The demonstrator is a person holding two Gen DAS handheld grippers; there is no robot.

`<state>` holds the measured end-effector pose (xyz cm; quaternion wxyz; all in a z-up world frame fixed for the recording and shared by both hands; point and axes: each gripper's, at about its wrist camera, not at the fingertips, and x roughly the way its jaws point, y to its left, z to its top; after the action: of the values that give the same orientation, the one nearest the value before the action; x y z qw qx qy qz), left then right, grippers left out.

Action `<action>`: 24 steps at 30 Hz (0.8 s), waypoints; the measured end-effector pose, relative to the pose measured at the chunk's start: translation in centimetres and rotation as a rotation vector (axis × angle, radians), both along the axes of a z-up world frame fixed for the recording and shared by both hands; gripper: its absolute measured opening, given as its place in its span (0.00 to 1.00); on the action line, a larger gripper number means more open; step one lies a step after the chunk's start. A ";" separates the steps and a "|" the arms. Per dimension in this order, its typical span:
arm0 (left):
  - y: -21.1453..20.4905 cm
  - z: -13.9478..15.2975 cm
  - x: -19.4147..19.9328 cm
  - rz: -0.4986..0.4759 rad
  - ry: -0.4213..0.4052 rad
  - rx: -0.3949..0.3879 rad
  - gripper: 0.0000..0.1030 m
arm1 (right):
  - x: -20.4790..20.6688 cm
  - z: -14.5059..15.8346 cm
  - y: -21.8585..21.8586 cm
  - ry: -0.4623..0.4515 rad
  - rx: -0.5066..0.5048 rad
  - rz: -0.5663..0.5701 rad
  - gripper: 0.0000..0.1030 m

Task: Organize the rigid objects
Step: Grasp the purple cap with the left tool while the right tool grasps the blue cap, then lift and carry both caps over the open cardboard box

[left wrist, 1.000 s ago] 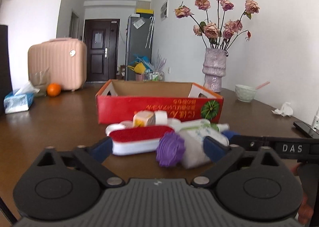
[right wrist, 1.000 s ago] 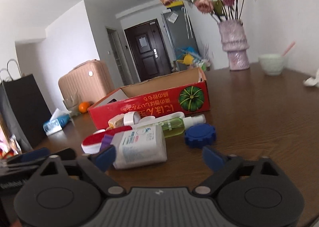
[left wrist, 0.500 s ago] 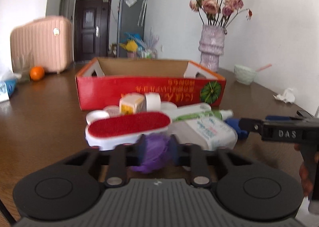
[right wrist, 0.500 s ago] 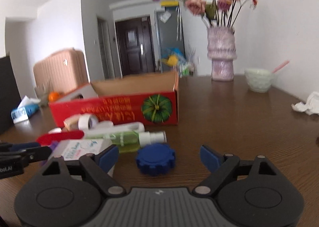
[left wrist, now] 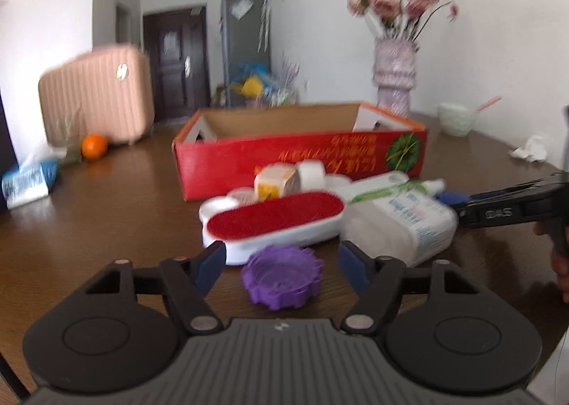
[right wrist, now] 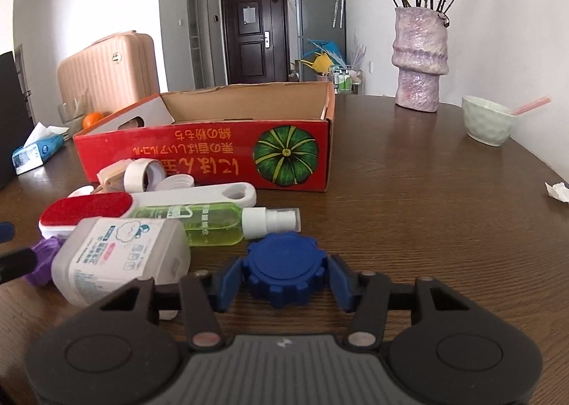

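Note:
A purple gear-shaped lid (left wrist: 282, 277) lies flat on the brown table between the open jaws of my left gripper (left wrist: 281, 264), touching neither finger. My right gripper (right wrist: 284, 278) is shut on a blue gear-shaped lid (right wrist: 284, 268), which rests on the table. Behind them lie a red-and-white lint brush (left wrist: 274, 218), a white bottle (right wrist: 121, 259), a green spray bottle (right wrist: 213, 220), tape rolls (right wrist: 142, 173) and a small box (left wrist: 274, 182). The open red cardboard box (right wrist: 213, 148) stands behind the pile.
A purple vase of flowers (right wrist: 419, 59) and a pale bowl with a spoon (right wrist: 487, 124) stand at the back right. A crumpled tissue (right wrist: 558, 189) lies at the right edge. A tissue pack (right wrist: 35, 152), an orange (left wrist: 94, 146) and a pink suitcase (left wrist: 96, 95) are at the left.
My left gripper, shut on the purple lid half a second ago, has opened and the lid now lies flat. My right gripper moved forward and closed on the blue lid.

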<state>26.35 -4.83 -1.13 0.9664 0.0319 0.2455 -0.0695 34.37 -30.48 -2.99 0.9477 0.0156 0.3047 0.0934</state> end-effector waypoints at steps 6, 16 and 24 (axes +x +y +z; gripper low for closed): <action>0.8 -0.8 1.5 0.013 0.120 -0.042 0.52 | -4.2 0.3 0.8 -0.053 0.007 0.084 0.50; 1.6 -0.2 -2.0 0.085 -0.045 -0.041 0.52 | -10.4 1.5 1.0 -0.199 0.073 0.034 0.50; 3.9 2.2 -8.4 0.135 -0.164 -0.026 0.52 | -15.0 2.7 1.3 -0.359 0.049 0.020 0.50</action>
<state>17.99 -0.97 1.07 0.9860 0.0086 0.1664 -0.0047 19.33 -29.18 -0.25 0.9852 0.0189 0.1286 0.1116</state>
